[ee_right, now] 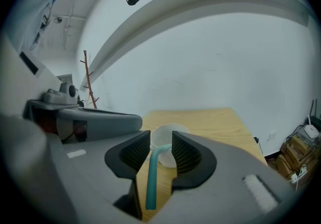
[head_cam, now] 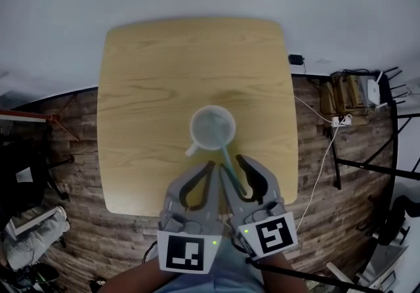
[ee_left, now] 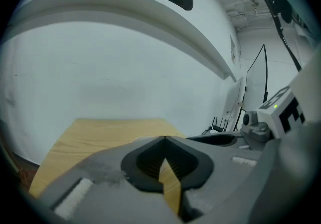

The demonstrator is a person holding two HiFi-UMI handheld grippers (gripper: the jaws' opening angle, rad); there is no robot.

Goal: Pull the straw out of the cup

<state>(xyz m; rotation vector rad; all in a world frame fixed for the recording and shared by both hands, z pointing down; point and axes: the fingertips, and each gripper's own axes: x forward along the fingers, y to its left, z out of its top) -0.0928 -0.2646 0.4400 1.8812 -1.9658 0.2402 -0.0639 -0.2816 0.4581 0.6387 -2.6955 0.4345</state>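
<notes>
Head view: cup (head_cam: 211, 129) at the centre of the worktop (head_cam: 164, 68), its straw (head_cam: 228, 154) leaning towards the lower frame. The left tool (head_cam: 211, 167) and right tool (head_cam: 233, 161) sit side by side.

Left gripper view: jaws together.

Right gripper view: jaws apart, with the straw between them.

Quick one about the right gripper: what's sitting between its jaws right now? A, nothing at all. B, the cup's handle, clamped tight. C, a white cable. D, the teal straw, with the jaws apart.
D: in the right gripper view the teal straw leans out of the cup and passes through the gap of the right gripper, whose jaws stand apart rather than closed on it.
</notes>
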